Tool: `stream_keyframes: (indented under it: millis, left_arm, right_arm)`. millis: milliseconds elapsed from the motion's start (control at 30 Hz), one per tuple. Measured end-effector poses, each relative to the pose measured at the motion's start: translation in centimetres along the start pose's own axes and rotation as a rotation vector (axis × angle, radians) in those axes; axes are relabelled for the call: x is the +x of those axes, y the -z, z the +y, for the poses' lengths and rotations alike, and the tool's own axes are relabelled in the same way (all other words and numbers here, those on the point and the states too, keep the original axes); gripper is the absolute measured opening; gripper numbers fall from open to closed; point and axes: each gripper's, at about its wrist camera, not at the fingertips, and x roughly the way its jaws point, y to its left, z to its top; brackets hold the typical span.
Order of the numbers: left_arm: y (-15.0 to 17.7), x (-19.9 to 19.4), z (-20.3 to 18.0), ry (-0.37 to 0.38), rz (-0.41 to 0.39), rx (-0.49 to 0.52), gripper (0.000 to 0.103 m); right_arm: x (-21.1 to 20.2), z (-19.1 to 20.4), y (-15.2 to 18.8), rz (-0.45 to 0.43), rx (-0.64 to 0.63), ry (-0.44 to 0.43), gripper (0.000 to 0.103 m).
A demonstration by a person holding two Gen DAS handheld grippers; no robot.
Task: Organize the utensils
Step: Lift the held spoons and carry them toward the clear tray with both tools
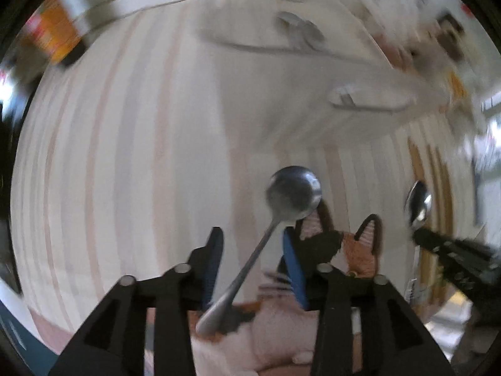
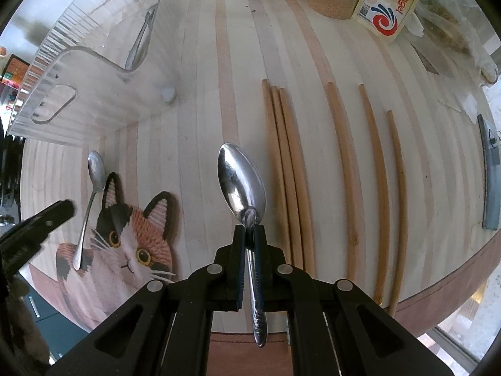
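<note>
At left, a small spoon [image 2: 94, 188] lies partly on a cat-shaped mat [image 2: 131, 238], between the spread fingers of the left gripper [image 1: 250, 244]. Centre, the right gripper [image 2: 249, 235] clamps a larger spoon [image 2: 241, 185]. Next likely step: carrying it far-left to the clear organizer tray [image 2: 94, 72].

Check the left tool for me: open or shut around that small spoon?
Open. The left tool has its blue pads wide apart, and the small spoon lies between them on the cat mat, its handle touching neither pad.
</note>
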Motion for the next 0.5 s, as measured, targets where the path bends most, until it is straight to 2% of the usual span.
stream_keyframes:
  millis: [33,100,133,233,267,300,333,400,500]
  left_arm:
    - [-0.1,0.6,-0.8,-0.028,0.002,0.043,0.038]
    - [-0.3,1.6,-2.3,-0.092,-0.014,0.131,0.050]
    - [-0.4,1.9,-2.9,-0.119,-0.031,0.158,0.051]
    - [-0.7,2.9,-3.7,-0.123,-0.039,0.177,0.051]
    - [-0.7,3.0,-3.6,-0.117,-0.043,0.175,0.048]
    - [-0.7,3.4,-3.5,-0.086,-0.047,0.173,0.035]
    - [-0.8,3.7,-3.7,-0.069,-0.044,0.170,0.032]
    - [-0.9,4.2,-4.5,-0.085,-0.047,0.192,0.018]
    - [-0.4,4.8,-5.2,-0.112,-0.064,0.227,0.010]
  right_arm:
    - [0.1,-0.1,-0.1,0.000,0.002,0.001,0.005]
    - [0.0,-0.5,-0.2,0.001,0.005,0.006,0.005]
    - [0.0,-0.6,-0.2,0.001,0.008,0.011,0.005]
    - [-0.1,-1.0,-0.1,0.002,0.017,0.016,0.005]
    - [0.0,-1.1,0.0,0.003,0.021,0.014,0.005]
    - [-0.1,-1.1,0.0,0.002,0.022,0.013,0.005]
    - [-0.1,-1.1,0.1,0.001,0.022,0.015,0.005]
    - [-0.1,-1.1,0.2,0.000,0.021,0.016,0.006]
    - [-0.3,-1.4,0.1,-0.001,0.023,0.012,0.006]
